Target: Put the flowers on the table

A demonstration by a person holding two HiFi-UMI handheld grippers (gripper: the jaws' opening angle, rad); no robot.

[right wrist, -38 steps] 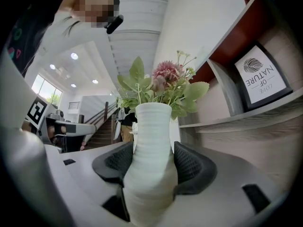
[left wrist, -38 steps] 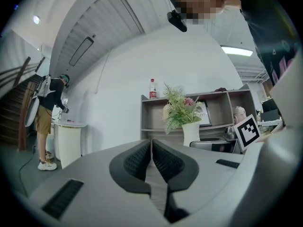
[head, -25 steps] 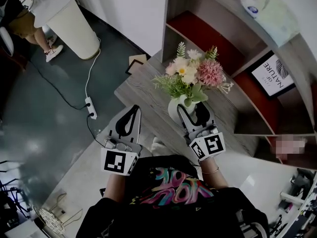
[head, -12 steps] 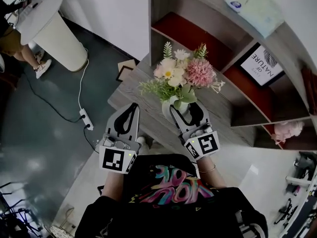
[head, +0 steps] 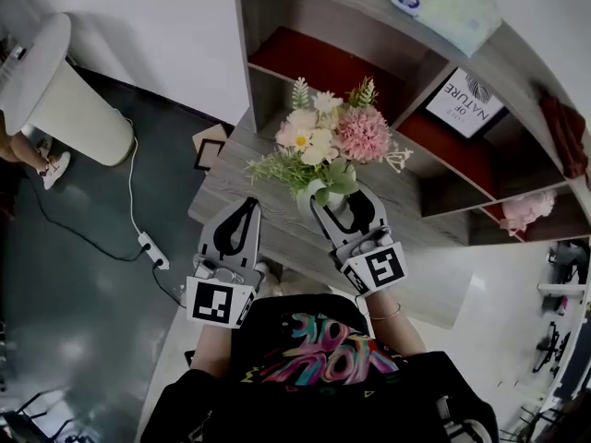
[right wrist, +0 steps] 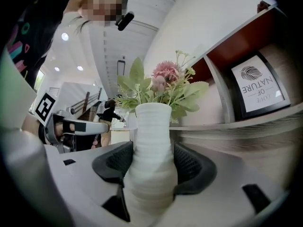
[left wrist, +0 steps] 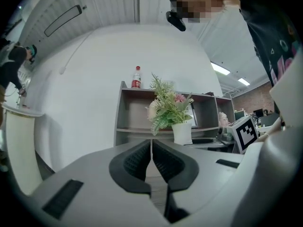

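A bunch of pink, cream and green flowers [head: 325, 144] stands in a white ribbed vase [right wrist: 150, 150]. My right gripper [head: 340, 212] is shut on the vase, its black pads pressed against both sides, and holds it over the grey wooden table [head: 242, 169]. The vase's base is hidden, so whether it touches the table I cannot tell. My left gripper [head: 235, 232] hangs to the left at the table's near edge, jaws shut with nothing between them. In the left gripper view the flowers [left wrist: 168, 107] and vase [left wrist: 182, 132] show ahead to the right.
A grey shelf unit [head: 369, 58] with red-backed compartments stands behind the table, holding a framed print [head: 469, 100]. A red-capped bottle [left wrist: 137, 77] stands on top of the shelf. A white round pedestal [head: 55, 95] and a power strip with its cable [head: 148, 247] are on the floor at left.
The view has shifted so the table and shelf sit further left and nearer. Both grippers keep their pose, the right one holding the vase throughout.
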